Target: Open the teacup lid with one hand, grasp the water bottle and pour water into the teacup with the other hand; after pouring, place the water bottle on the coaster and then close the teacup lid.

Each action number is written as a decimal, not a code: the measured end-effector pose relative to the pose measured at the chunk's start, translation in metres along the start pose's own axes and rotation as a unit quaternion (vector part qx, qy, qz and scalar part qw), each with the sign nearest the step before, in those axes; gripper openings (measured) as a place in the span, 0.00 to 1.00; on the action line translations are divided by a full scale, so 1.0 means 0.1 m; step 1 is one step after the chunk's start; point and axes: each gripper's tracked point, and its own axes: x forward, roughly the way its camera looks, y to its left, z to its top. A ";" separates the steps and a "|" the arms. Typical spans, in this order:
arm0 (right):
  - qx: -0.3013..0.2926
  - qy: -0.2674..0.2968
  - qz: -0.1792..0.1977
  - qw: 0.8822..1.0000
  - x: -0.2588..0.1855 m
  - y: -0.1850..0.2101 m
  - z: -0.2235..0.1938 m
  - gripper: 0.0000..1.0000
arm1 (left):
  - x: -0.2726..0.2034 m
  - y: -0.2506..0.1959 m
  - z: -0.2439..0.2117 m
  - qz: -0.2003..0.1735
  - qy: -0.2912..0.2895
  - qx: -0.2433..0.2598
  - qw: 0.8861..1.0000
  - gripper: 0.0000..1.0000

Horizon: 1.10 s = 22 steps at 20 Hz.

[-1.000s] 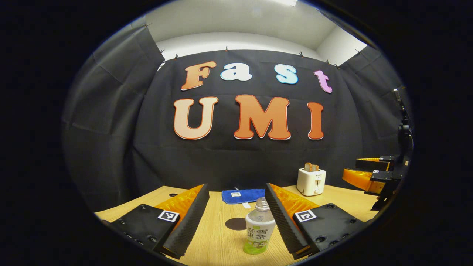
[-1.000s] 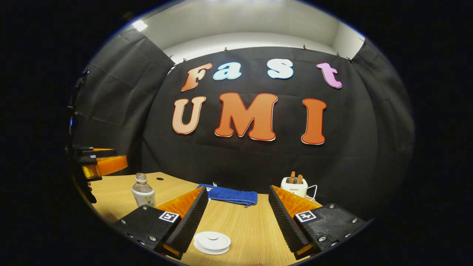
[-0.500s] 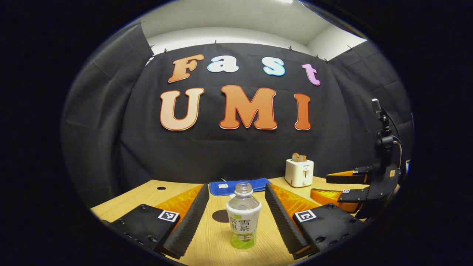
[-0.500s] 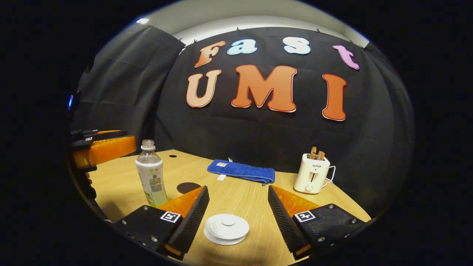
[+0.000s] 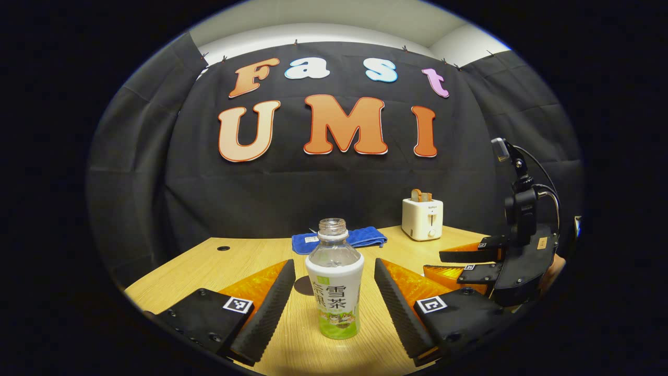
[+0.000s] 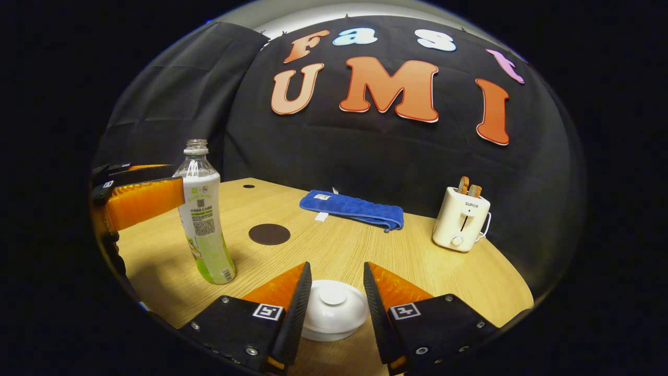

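Blue towel [image 6: 352,208] (folded) and toaster [image 6: 463,219] behind coaster [image 6: 269,234].

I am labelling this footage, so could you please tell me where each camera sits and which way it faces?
Left gripper view: rides the left gripper, facing the booth wall; the water bottle stands between its open jaws, the right gripper off to one side.
Right gripper view: rides the right gripper, angled down over the teacup lid between its jaws.
Shared: bottle, coaster, blue towel, toaster, table.
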 end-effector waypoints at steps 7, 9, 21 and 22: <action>-0.027 0.023 0.009 0.999 0.07 0.04 -0.12 0.27 | 0.07 -0.01 -0.06 0.004 0.008 0.012 1.000 0.98; -0.012 0.025 0.016 0.999 0.07 0.05 -0.13 0.25 | 0.09 -0.05 -0.13 0.000 0.013 0.009 1.000 0.98; 0.030 -0.041 -0.004 0.999 -0.27 -0.24 0.30 0.22 | 0.33 0.01 -0.82 0.020 0.122 -0.059 0.991 0.94; 0.033 -0.043 -0.010 0.998 -0.30 -0.28 0.31 0.22 | 0.36 0.02 -0.83 0.026 0.125 -0.051 0.991 0.80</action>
